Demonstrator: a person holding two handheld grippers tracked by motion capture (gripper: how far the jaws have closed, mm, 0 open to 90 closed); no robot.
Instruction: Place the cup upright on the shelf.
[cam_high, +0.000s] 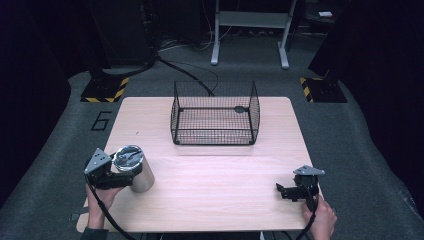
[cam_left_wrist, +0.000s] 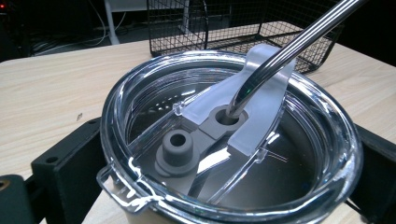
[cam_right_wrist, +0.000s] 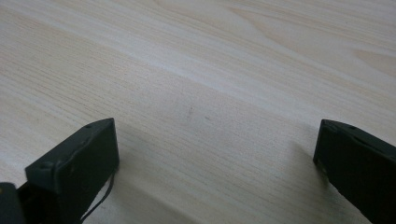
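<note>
at the left of the high view the person's left hand (cam_high: 98, 200) holds the left gripper (cam_high: 121, 175) near the table's front left corner, and its jaws are closed around a steel tumbler (cam_high: 134, 169), one on each side of the cup just below its rim. the tumbler stands on the pale wooden table (cam_high: 210, 185), tipped a little in the grip as far as the high view tells. in the left gripper view a clear plastic lid (cam_left_wrist: 224, 140) sits on the tumbler, with a grey sliding piece across it, and a shiny metal straw (cam_left_wrist: 285, 51) goes down through one of the lid's two holes and slants up to the top right. the black jaws show at both lower edges of that view, pressed against the cup's sides. further along, at the far middle of the table, a black wire basket (cam_high: 215, 114) stands open-topped, well apart from the tumbler. at the right, near the front right edge, the person's right hand (cam_high: 320, 220) holds the right gripper (cam_high: 285, 191) low over the wood, pointing left. in the right gripper view its two jaws stand wide apart with bare table between them.
</note>
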